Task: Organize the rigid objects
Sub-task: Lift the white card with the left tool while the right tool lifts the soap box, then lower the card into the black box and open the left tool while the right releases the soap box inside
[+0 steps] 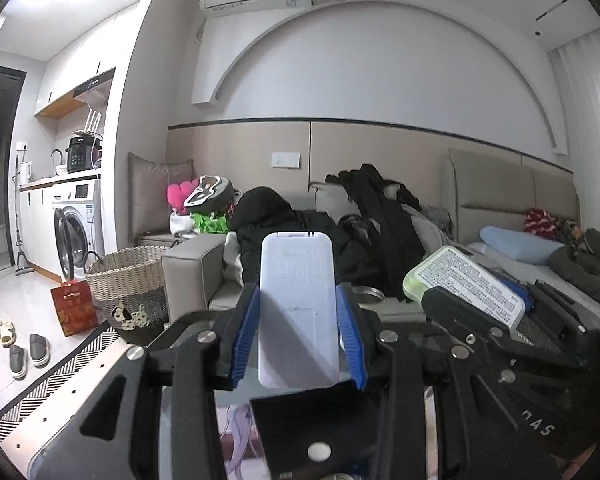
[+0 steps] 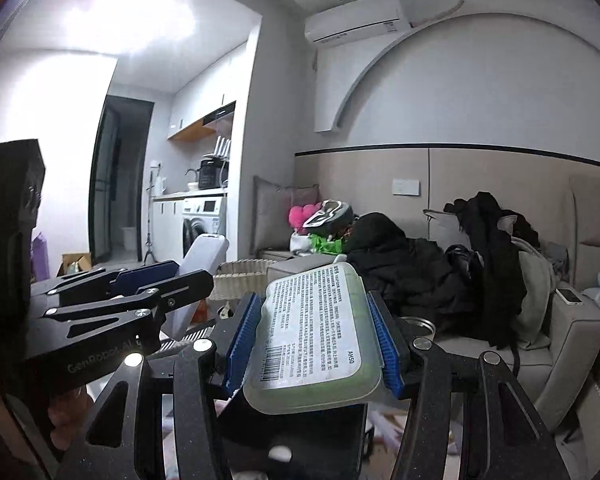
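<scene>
At 9 o'clock stands a woven basket (image 1: 130, 280) on the floor. The left gripper (image 1: 298, 322) has its jaws closed on a white remote (image 1: 296, 312), held upright, back side to the camera. At 3 o'clock of it, the right gripper (image 2: 315, 334) has its jaws clamped on a green labelled case (image 2: 316, 334), label up. Behind both, a sofa (image 1: 196, 280) piled with dark clothes (image 1: 284, 216).
</scene>
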